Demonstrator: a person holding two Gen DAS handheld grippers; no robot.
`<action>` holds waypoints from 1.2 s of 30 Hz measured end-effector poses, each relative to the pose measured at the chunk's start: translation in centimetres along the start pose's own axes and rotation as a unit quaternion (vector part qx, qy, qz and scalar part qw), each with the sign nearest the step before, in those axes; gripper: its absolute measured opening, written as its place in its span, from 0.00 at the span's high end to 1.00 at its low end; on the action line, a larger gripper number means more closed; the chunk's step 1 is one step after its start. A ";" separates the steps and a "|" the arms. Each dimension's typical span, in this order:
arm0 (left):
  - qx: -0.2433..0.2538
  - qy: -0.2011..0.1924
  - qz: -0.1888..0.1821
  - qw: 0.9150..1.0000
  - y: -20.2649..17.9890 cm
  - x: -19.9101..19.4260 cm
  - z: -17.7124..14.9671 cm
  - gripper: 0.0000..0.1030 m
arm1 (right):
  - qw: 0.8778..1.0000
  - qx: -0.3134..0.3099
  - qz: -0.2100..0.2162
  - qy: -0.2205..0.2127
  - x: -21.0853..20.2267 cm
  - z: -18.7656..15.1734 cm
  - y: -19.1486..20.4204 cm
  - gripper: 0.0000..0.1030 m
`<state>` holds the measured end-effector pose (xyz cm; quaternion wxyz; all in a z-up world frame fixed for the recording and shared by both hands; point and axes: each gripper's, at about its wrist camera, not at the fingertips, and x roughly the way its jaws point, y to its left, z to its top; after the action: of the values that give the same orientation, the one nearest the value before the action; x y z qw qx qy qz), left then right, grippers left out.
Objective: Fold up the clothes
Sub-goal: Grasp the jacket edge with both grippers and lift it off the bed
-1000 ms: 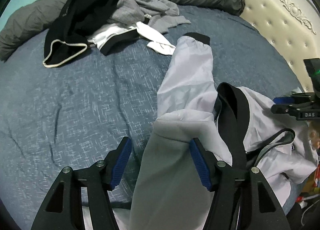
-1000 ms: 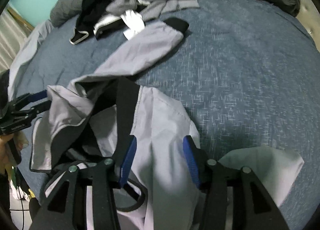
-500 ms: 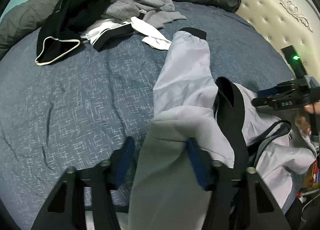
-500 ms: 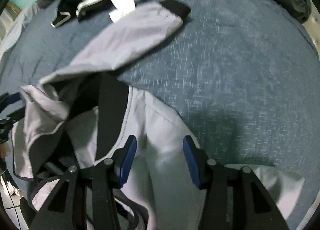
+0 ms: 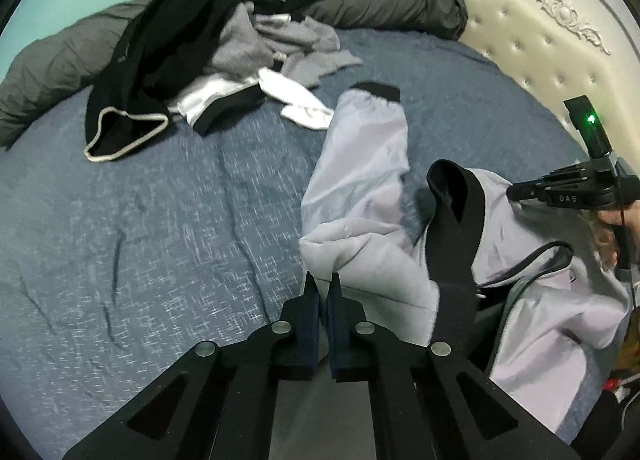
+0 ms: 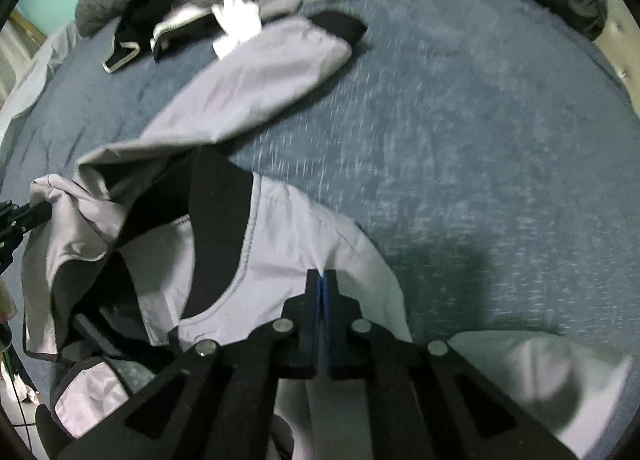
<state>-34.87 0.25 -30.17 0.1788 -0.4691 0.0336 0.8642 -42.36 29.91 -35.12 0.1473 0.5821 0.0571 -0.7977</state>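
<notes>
Left hand-held gripper (image 5: 323, 285): jaws pinched nearly together on a fold of the jacket's (image 5: 360, 236) pale fabric at the shoulder near the sleeve root; half a second ago they stood wide apart around that same fabric.
Right hand-held gripper (image 6: 321, 279): jaws closed tight, blue pads meeting, with the jacket's light cloth nipped just beside the black collar (image 6: 212, 220); a moment ago they too were spread open.
What the change means: both grips now look taken, so my judgement is that the reach is done and the garment is ready to be lifted, spread or drawn flat before any fold starts.
Jacket, position: it lies crumpled on the bed (image 5: 160, 212), on the side nearest both grippers, well apart from the pile of clothes (image 5: 208, 60) at the far edge.
Jacket, look: pale lilac-grey, thin and slippery-looking, with a black collar band and a dark lining showing where it gapes open.
Sleeve (image 5: 364, 148): runs away from the jacket body toward the pile, its black cuff (image 5: 378, 90) close to a white garment there.
Fold state: nothing folded yet; body bunched, front open.
Risk: thin fabric may slip from a shallow pinch.
</notes>
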 end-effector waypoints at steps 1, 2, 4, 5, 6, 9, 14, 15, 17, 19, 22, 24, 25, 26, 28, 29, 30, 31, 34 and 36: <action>-0.001 -0.005 0.001 1.000 0.0 -0.6 0.1 0.97 | 1.000 0.000 -0.001 -0.006 -0.6 0.0 0.0 0.99; -0.002 -0.011 0.004 1.000 0.0 -1.5 0.2 0.97 | 1.000 0.000 -0.005 -0.013 -1.2 -0.1 0.0 0.99; -0.003 -0.022 0.007 1.000 0.0 -2.9 0.5 0.97 | 0.999 -0.001 -0.012 -0.033 -2.7 -0.2 0.3 0.99; -0.004 -0.028 0.010 1.000 0.1 -3.7 0.6 0.97 | 0.999 0.000 -0.013 -0.043 -3.4 -0.3 0.2 0.99; -0.005 -0.035 0.015 0.999 0.1 -4.6 0.8 0.97 | 0.998 0.001 -0.015 -0.053 -4.3 -0.2 0.2 0.99; -0.017 -0.060 0.022 0.998 0.8 -7.9 1.2 0.97 | 0.996 0.004 -0.014 -0.088 -7.4 -0.1 -0.1 0.99; -0.036 -0.097 0.043 0.994 2.2 -14.3 1.4 0.97 | 0.990 -0.008 0.006 -0.141 -13.1 -0.1 0.6 0.99; -0.041 -0.106 0.047 0.992 2.6 -15.8 1.4 0.97 | 0.988 -0.010 0.012 -0.151 -14.3 -0.1 0.9 0.99; -0.048 -0.118 0.054 0.990 3.0 -18.3 1.3 0.97 | 0.986 -0.017 0.023 -0.165 -16.5 -0.3 1.6 0.99; -0.051 -0.131 0.060 0.988 3.1 -20.8 1.0 0.97 | 0.984 -0.027 0.032 -0.176 -18.4 -0.6 2.5 0.99; -0.054 -0.144 0.071 0.986 2.9 -23.5 0.0 0.97 | 0.982 -0.051 0.044 -0.178 -20.7 -1.4 4.1 0.99; -0.055 -0.148 0.077 0.984 2.7 -24.7 -1.0 0.97 | 0.982 -0.066 0.048 -0.171 -21.2 -2.2 5.2 0.99; -0.056 -0.150 0.079 0.984 2.6 -25.3 -1.4 0.97 | 0.982 -0.069 0.049 -0.170 -21.3 -2.6 5.6 0.99; -0.057 -0.152 0.082 0.983 2.6 -25.8 -1.8 0.97 | 0.982 -0.072 0.051 -0.169 -21.3 -3.0 5.9 0.99; -0.058 -0.156 0.087 0.982 2.4 -26.6 -2.4 0.97 | 0.980 -0.073 0.051 -0.180 -21.7 -3.8 6.5 0.99; -0.058 -0.160 0.090 0.981 2.3 -27.1 -2.6 0.97 | 0.979 -0.073 0.051 -0.186 -21.9 -4.3 6.8 0.99; -0.058 -0.166 0.093 0.980 2.1 -27.8 -2.7 0.97 | 0.977 -0.071 0.052 -0.193 -22.3 -4.6 7.0 0.99; -0.057 -0.173 0.096 0.979 1.9 -28.6 -2.7 0.97 | 0.976 -0.070 0.052 -0.202 -23.1 -4.8 7.3 0.99; -0.055 -0.196 0.102 0.974 1.0 -31.6 -2.0 0.97 | 0.970 -0.070 0.050 -0.229 -25.7 -5.2 7.9 0.99; -0.051 -0.210 0.105 0.971 0.5 -33.5 -1.3 0.97 | 0.965 -0.073 0.046 -0.248 -27.9 -5.2 8.3 0.99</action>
<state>-17.40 -9.82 -3.40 0.0662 -0.2796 -0.0002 0.9578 -27.29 28.05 -9.77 0.2358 0.3561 0.0497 -0.9028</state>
